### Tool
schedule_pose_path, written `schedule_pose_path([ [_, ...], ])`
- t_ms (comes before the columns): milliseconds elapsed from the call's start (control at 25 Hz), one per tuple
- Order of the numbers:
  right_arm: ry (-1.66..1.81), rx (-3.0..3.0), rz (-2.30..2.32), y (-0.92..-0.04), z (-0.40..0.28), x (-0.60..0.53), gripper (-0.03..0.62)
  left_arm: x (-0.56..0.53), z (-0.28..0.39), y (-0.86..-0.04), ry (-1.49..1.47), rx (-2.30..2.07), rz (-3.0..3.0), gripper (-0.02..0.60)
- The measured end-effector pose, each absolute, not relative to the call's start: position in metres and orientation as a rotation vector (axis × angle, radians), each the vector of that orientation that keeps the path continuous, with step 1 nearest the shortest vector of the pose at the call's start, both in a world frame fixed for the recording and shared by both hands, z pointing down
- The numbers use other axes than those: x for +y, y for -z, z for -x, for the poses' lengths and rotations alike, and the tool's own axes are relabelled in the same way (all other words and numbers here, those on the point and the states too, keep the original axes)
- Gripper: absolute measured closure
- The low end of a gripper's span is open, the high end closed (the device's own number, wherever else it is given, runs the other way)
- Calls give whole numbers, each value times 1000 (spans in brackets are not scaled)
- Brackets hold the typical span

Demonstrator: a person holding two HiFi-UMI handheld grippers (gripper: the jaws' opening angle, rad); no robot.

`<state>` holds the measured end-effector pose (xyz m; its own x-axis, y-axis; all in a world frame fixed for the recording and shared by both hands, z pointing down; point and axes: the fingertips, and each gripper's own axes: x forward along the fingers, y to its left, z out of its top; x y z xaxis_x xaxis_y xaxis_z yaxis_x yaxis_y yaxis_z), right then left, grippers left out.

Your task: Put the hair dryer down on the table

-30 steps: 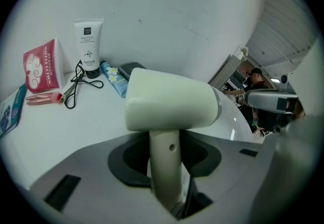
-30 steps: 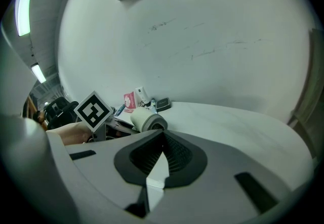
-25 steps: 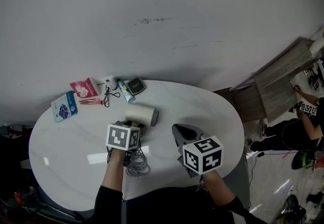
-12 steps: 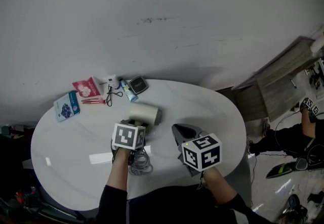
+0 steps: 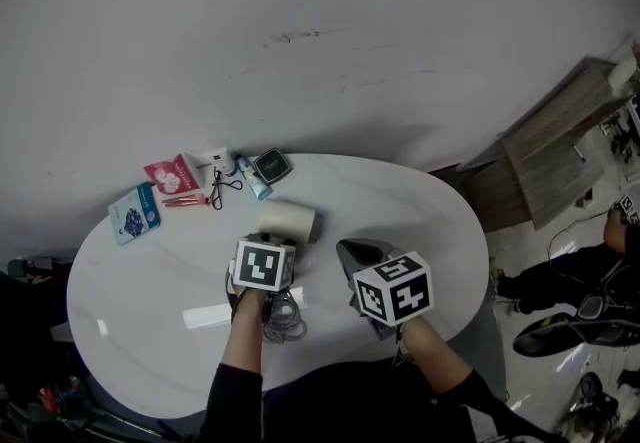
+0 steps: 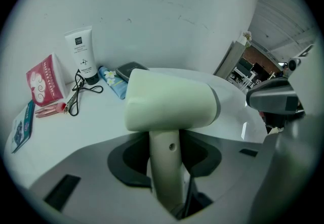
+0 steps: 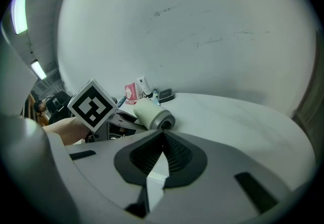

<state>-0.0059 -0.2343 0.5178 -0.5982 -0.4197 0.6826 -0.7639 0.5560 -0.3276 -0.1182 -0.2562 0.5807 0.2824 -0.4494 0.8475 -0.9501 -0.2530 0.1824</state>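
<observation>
Well to the left of the hair dryer, near the counter's far left rim, lies a blue packet. Next comes a red packet with a pink clip just on my side of it. Closer to the dryer, beyond it and to its left, sit a black looped cord, a white tube standing on its cap, a small blue tube and a dark flat case. The dryer itself is over the middle of the counter. Its pale barrel lies roughly level, long axis running left to right, with the dark open end pointing right. Its handle runs from the barrel back toward me into my left tongs, which are clamped on it from both sides. I cannot tell whether the barrel touches the counter. The dryer's grey cable lies bunched on the counter just on my side of the dryer. Just right of the dryer and apart from it are my right tongs, jaws together with nothing between them.
</observation>
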Motion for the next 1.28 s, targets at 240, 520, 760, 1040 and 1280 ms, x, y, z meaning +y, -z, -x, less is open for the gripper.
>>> schedule_pose_path([
  [240,-837,-2245,-940,-519,8,-230,592,-253,115,-582,-894,-1258,-1825,419],
  [520,-835,-2245,-935,-518,8,-225,592,-260,116,-587,-915,-1295,-1858,417],
  [760,-825,-2249,-935,-515,8,-221,592,-259,119,-586,-939,-1317,-1850,414],
  [1040,-829,-2240,-955,-515,0,-219,592,-254,112,-591,-954,-1308,-1835,393],
  [1280,-834,-2239,-964,-514,-3,-218,592,-253,108,-592,-999,-1315,-1841,367],
])
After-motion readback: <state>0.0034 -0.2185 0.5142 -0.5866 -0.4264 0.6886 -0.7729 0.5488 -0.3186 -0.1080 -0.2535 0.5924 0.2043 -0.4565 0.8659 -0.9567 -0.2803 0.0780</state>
